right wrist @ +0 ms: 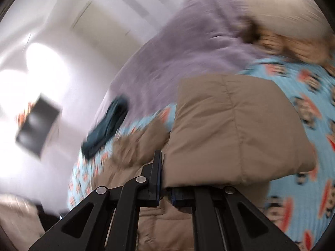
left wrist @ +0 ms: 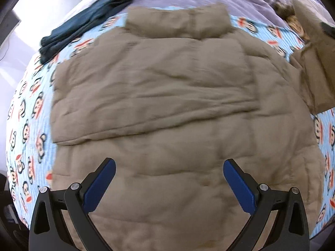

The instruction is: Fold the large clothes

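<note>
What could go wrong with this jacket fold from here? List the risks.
1. The right gripper is shut on a thick, puffy sleeve; it might slip free mid-fold.
2. The left gripper hangs open above the tan jacket, so the body could drag across the monkey-print sheet.

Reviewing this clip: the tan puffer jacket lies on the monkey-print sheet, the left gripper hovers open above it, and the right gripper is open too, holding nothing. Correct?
Not quite. The right gripper is shut on the tan puffer jacket, as the right wrist view shows. The rest holds: the left gripper is open over it on the monkey-print sheet.
</note>
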### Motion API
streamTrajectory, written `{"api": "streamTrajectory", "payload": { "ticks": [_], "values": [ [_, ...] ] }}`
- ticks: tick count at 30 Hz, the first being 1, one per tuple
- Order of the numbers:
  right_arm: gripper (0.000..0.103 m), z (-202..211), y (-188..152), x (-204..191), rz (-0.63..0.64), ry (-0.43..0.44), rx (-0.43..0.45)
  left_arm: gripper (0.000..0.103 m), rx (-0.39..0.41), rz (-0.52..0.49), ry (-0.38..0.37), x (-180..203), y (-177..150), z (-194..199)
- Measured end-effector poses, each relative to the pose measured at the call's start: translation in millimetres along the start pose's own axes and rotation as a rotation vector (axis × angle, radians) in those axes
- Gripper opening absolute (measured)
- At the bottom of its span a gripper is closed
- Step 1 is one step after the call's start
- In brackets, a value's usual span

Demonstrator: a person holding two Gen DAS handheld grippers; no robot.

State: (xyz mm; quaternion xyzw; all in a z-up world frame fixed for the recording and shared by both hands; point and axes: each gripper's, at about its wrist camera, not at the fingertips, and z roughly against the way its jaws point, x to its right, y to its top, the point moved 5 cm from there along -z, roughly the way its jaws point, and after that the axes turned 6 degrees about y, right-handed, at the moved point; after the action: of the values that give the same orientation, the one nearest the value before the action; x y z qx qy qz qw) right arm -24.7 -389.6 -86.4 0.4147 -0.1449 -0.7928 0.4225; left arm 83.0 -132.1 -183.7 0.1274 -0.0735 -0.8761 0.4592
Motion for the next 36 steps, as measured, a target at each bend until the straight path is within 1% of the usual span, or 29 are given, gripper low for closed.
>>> {"api": "streamTrajectory", "payload": {
  "ticks": [1, 2, 4, 5, 7, 9, 10, 11, 13, 14, 15, 16, 19, 21, 22, 23, 24, 25, 27, 28, 29, 30, 31, 33, 36],
  "values": [
    [0.008, -23.2, -11.5, -19.7, 0.052, -0.007, -0.054, 0.103, -0.002, 0.011, 0.002, -4.1, -3.3, 0.2],
    [0.008, -40.5, -22.2, -32.1, 0.085, -0.012, -0.095, 0.103, -0.007, 0.023, 0.004, -11.9, -5.0, -2.1],
    [0.008, -84.2, -52.1, -53.4, 0.142, -0.039, -0.207, 0.103, -0.016, 0.043, 0.015, -25.8, -11.3, -4.5],
    [0.008, -103.7, -66.2, -56.6, 0.15, -0.065, -0.258, 0.103, -0.018, 0.049, 0.021, -33.3, -13.9, -6.3],
    [0.008, -129.9, -87.6, -52.6, 0.128, -0.112, -0.333, 0.103, -0.025, 0.061, 0.027, -43.6, -17.1, -10.5],
    [0.009, -137.7, -102.4, -41.9, 0.076, -0.15, -0.361, 0.103, -0.028, 0.072, 0.018, -49.8, -20.1, -12.5],
    [0.009, -136.0, -106.6, -37.1, 0.044, -0.151, -0.353, 0.103, -0.026, 0.075, 0.016, -52.4, -22.4, -10.8],
    [0.011, -132.6, -106.9, -34.4, 0.018, -0.138, -0.344, 0.103, -0.023, 0.08, 0.013, -52.9, -23.3, -11.1],
    [0.032, -124.1, -105.9, -27.4, -0.024, -0.118, -0.342, 0.103, -0.025, 0.092, 0.001, -52.0, -23.8, -11.8],
    [0.057, -119.9, -103.5, -27.9, -0.032, -0.116, -0.339, 0.103, -0.03, 0.102, -0.012, -50.9, -24.0, -13.1],
    [0.074, -112.8, -99.4, -27.0, -0.037, -0.112, -0.328, 0.103, -0.033, 0.109, -0.022, -50.0, -24.2, -13.6],
    [0.075, -102.8, -95.7, -28.2, -0.036, -0.112, -0.313, 0.103, -0.033, 0.114, -0.028, -49.5, -23.9, -12.9],
    [0.075, -80.1, -84.8, -23.8, -0.082, -0.104, -0.288, 0.103, -0.022, 0.124, -0.047, -49.1, -19.5, -10.0],
    [0.075, -62.9, -77.5, -10.6, -0.17, -0.113, -0.253, 0.103, -0.004, 0.127, -0.054, -50.9, -16.1, -5.6],
    [0.075, -56.9, -73.1, 0.1, -0.226, -0.117, -0.229, 0.103, 0.006, 0.129, -0.046, -53.0, -14.8, -4.1],
    [0.075, -55.6, -70.1, 6.8, -0.269, -0.12, -0.211, 0.103, 0.018, 0.135, -0.032, -56.2, -12.9, -2.8],
    [0.075, -51.4, -65.2, 21.0, -0.336, -0.123, -0.185, 0.103, 0.037, 0.155, -0.008, -63.7, -9.6, -1.4],
    [0.075, -51.1, -61.2, 35.8, -0.408, -0.125, -0.163, 0.103, 0.047, 0.175, -0.003, -70.1, -7.1, -0.7],
    [0.075, -57.9, -56.5, 48.9, -0.465, -0.117, -0.151, 0.103, 0.063, 0.229, -0.019, -84.0, -2.3, 0.8],
    [0.072, -63.5, -52.9, 48.8, -0.465, -0.098, -0.15, 0.103, 0.071, 0.252, -0.029, -91.8, -0.1, 1.1],
    [0.048, -68.1, -49.9, 44.4, -0.45, -0.084, -0.152, 0.103, 0.076, 0.264, -0.036, -98.3, 2.0, 0.9],
    [0.019, -75.0, -45.9, 35.3, -0.411, -0.072, -0.161, 0.103, 0.08, 0.267, -0.04, -102.4, 3.3, 0.9],
    [0.016, -79.5, -42.6, 25.7, -0.373, -0.068, -0.16, 0.103, 0.086, 0.271, -0.047, -107.9, 5.0, 1.5],
    [0.016, -90.7, -36.6, -4.4, -0.252, -0.036, -0.169, 0.103, 0.098, 0.284, -0.069, -117.2, 7.1, 2.5],
    [0.016, -116.4, -40.5, -60.7, -0.016, -0.014, -0.243, 0.103, 0.121, 0.312, -0.118, -128.4, 11.7, 7.1]
  ]
}}
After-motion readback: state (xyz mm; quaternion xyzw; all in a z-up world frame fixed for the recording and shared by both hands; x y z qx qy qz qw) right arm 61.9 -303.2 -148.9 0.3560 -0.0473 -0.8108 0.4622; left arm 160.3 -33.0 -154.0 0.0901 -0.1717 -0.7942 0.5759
